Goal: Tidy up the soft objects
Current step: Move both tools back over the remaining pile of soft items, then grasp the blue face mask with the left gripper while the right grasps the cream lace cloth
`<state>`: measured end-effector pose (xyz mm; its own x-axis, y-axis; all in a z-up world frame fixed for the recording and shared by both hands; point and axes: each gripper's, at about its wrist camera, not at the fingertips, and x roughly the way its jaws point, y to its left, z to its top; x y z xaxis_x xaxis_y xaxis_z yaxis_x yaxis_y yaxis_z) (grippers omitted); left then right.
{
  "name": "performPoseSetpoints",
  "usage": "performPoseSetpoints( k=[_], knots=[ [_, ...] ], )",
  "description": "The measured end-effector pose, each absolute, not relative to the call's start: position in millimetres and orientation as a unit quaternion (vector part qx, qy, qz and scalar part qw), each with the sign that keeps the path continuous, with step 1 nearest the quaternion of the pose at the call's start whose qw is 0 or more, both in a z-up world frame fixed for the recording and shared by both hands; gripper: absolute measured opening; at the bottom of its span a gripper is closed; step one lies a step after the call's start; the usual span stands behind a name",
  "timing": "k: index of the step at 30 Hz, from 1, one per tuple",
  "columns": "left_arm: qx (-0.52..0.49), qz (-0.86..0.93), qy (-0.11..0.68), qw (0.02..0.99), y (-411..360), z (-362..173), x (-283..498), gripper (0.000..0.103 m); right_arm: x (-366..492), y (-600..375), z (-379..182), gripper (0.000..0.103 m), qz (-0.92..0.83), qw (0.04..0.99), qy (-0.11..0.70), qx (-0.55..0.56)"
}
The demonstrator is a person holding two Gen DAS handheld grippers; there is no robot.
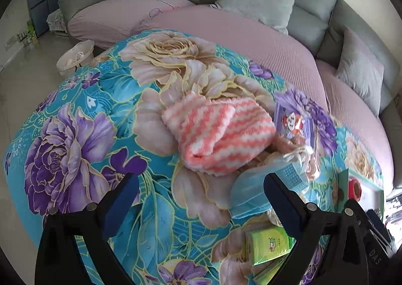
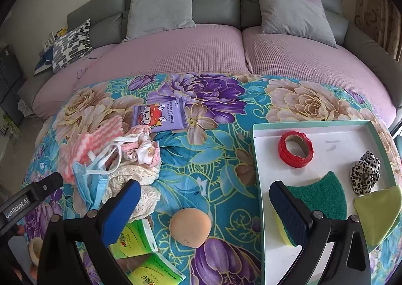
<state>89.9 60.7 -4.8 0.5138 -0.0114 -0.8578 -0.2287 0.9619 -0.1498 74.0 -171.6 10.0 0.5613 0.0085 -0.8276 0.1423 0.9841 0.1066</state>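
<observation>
The right hand-held gripper (image 2: 203, 207) is held wide open and nothing is gripped; the left hand-held gripper (image 1: 201, 192) is spread wide too, also with nothing in it. Between the right fingers, at 6 o'clock in the right view, a round peach sponge (image 2: 190, 227) is seen on the floral cloth (image 2: 201, 166) of the tabletop. At 7 o'clock two green tissue packs (image 2: 133, 237) are laid. At 4 o'clock a white tray (image 2: 351, 134) is placed, and in it are kept a green scrub sponge (image 2: 321, 192), a yellow-green cloth (image 2: 379, 207), a leopard scrunchie (image 2: 365, 175) and a red tape roll (image 2: 296, 150). At 9 o'clock a heap is found: blue masks (image 2: 86, 179), lace fabric (image 2: 135, 176) and a pink striped towel (image 2: 85, 144). Farther, at 11 o'clock, a purple wipes pack (image 2: 159, 117) lies flat. Behind, a sofa (image 2: 213, 3) with grey cushions (image 2: 158, 8) is seen.
</observation>
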Motion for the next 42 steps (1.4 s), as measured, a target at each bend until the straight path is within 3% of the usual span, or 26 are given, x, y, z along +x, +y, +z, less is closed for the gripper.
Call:
performPoseSetpoints(
  k=[18, 20, 24, 26, 29, 35, 42],
  knots=[
    [-0.082, 0.013, 0.529, 0.844, 13.9, -24.1, 99.0, 0.097, 70.0, -192.5, -2.3, 0.103, -0.051, 0.871, 0.478, 0.105],
    [-0.084, 0.006, 0.534, 0.841, 10.2, -30.5, 103.6, 0.084, 69.9, -191.8, -2.1, 0.103, -0.049, 0.871, 0.477, 0.104],
    [-0.087, 0.001, 0.541, 0.837, 7.5, -41.7, 111.9, 0.070, 70.2, -189.8, -2.2, 0.103, -0.047, 0.871, 0.478, 0.102],
    [-0.092, -0.002, 0.543, 0.835, 7.4, -46.5, 114.5, 0.051, 70.5, -188.9, -2.6, 0.103, -0.047, 0.871, 0.478, 0.101],
    [-0.110, -0.010, 0.550, 0.828, 11.6, -52.8, 115.8, 0.036, 71.3, -187.7, -2.9, 0.103, -0.046, 0.871, 0.479, 0.098],
    [-0.131, -0.012, 0.546, 0.827, 19.3, -52.1, 113.6, 0.016, 72.4, -184.8, -5.2, 0.103, -0.044, 0.870, 0.482, 0.095],
    [-0.146, -0.027, 0.533, 0.833, 23.0, -40.4, 107.5, 0.011, 73.3, -179.2, -5.0, 0.103, -0.033, 0.872, 0.481, 0.091]
  ],
)
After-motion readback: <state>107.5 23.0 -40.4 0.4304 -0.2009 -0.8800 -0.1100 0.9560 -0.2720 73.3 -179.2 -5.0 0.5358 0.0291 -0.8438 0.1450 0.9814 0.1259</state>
